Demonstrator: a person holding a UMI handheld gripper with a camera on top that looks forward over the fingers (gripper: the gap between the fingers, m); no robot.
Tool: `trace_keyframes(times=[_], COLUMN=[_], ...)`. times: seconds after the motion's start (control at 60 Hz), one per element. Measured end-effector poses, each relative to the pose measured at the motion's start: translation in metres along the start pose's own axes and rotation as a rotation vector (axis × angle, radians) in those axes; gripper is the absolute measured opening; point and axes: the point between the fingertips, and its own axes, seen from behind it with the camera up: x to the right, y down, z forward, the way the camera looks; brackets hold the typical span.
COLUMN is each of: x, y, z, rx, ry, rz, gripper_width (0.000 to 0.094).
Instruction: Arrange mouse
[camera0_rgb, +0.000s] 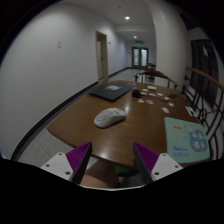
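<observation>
Mouse (107, 117) on table (80, 125), laptop (109, 90) behind, book (187, 138) right

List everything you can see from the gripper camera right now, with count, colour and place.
Oval white computer mouse: one, white, on the table, ahead of the fingers and apart from them.
Brown wooden table: one, brown, runs forward from the fingers.
Flat dark mat or laptop: one, dark grey, beyond the mouse; cannot tell which.
Small white cards: several, white, scattered right of the dark item.
Pale green patterned box: one, green, at the table edge, right of the mouse.
Fingers: two, purple pads, open, holding nothing.
</observation>
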Motion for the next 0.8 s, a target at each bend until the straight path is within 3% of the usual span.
trace_keyframes(times=[0.167,0.217,0.533,0.567,0.65,0.8], x=[-0.020,-0.023,-0.026,-0.026,-0.027,-0.036], y=[-0.005,-0.017,-0.067,-0.068,-0.068,-0.073], z=[0.056,0.078,0.159,0.161,0.156,0.158], rx=[-0.057,-0.034,-0.089,-0.084,-0.057,-0.064], ry=[-0.055,-0.040,0.050,0.061,0.061,-0.043], rz=[-0.010,-0.018,0.003,0.012,0.024,-0.020], gripper_width=[0.0832,0.0831,0.0838,0.0809,0.0475,0.0355])
